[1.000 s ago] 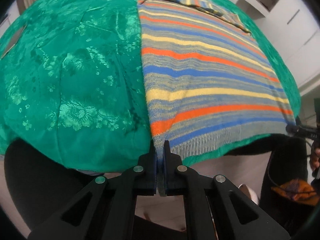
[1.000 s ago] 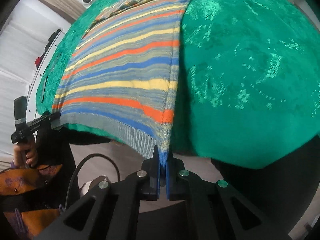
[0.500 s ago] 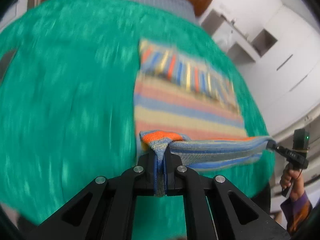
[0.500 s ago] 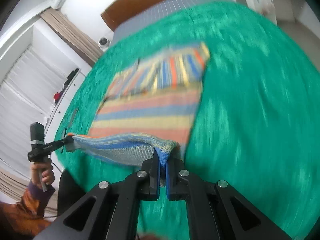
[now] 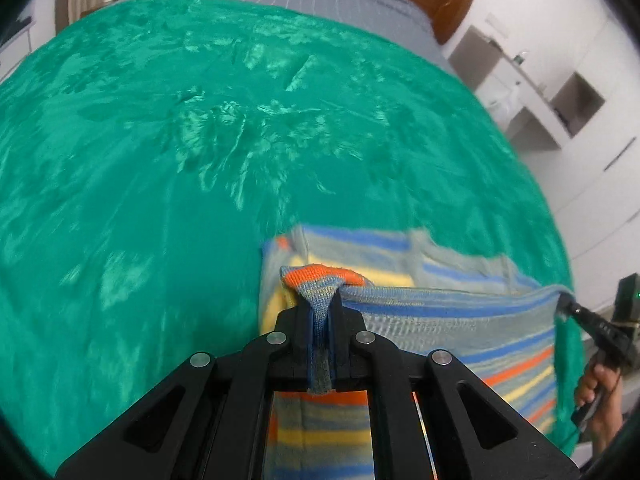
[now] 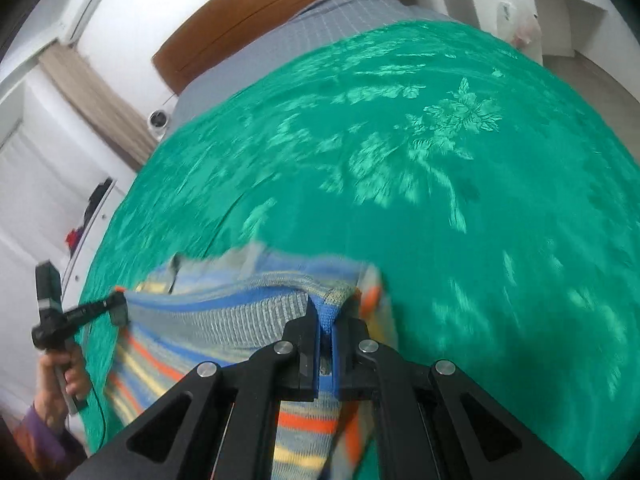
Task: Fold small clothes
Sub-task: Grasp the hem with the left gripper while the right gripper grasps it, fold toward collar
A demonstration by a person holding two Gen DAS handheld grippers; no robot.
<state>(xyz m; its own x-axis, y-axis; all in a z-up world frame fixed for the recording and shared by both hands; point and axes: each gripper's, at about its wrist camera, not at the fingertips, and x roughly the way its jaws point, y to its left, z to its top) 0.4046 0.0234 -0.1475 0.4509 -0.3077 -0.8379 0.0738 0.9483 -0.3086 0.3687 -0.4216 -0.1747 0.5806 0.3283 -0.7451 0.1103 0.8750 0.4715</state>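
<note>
Striped sweater [image 5: 448,312] lower part behind fingers [image 5: 298,332]

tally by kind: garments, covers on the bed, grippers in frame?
Striped knit garments: 1, the orange, blue, yellow and grey striped knit sweater
Bed covers: 1, the green floral satin bedspread
Grippers: 2, left gripper and right gripper, each shut on a sweater corner
Total: 4

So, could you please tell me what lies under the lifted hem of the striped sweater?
Under the hem, more of the striped sweater lies on the green bedspread. How far the bedspread continues beneath it is covered.
</note>
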